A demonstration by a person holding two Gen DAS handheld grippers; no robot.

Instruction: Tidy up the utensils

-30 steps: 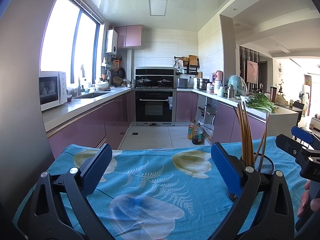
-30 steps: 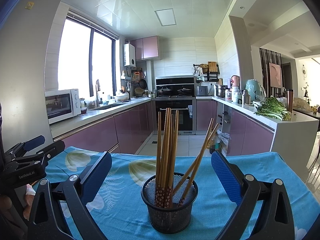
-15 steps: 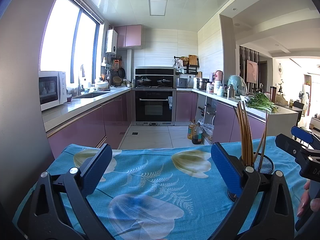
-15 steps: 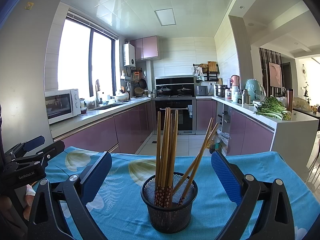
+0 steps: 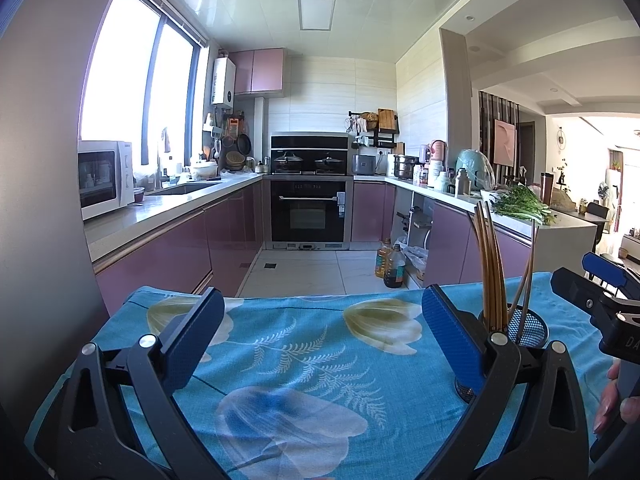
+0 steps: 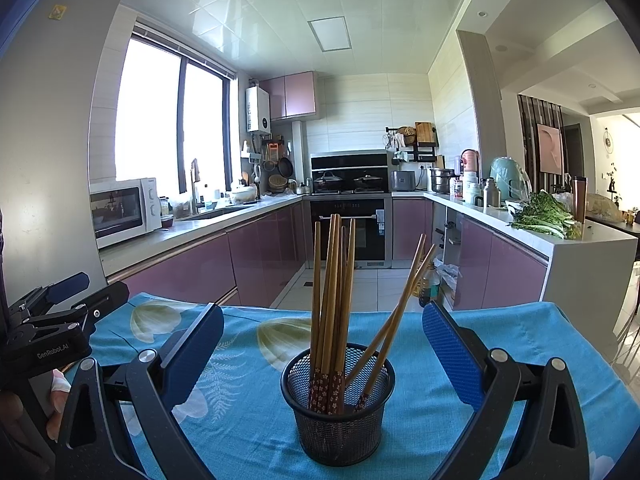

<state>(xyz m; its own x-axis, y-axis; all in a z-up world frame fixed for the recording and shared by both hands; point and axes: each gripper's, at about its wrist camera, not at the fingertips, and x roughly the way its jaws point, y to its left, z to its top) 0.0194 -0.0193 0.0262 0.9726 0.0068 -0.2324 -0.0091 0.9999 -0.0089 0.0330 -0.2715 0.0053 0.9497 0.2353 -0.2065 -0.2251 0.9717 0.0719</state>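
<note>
A black mesh cup [image 6: 338,412] stands on the blue flowered tablecloth [image 6: 424,392] and holds several wooden chopsticks [image 6: 332,296]; most stand upright, two lean right. My right gripper [image 6: 323,344] is open, its blue pads on either side of the cup, nothing between them touching. In the left wrist view the same cup [image 5: 528,326] shows behind the right finger, chopsticks [image 5: 490,264] rising from it. My left gripper [image 5: 318,338] is open over bare cloth [image 5: 304,360], to the left of the cup.
The table's far edge drops to a tiled kitchen floor [image 5: 304,272] with purple cabinets [image 6: 192,268] on both sides. The other gripper and a hand [image 5: 612,396] sit at the right edge of the left wrist view; the left gripper's body [image 6: 48,332] shows at the left of the right wrist view.
</note>
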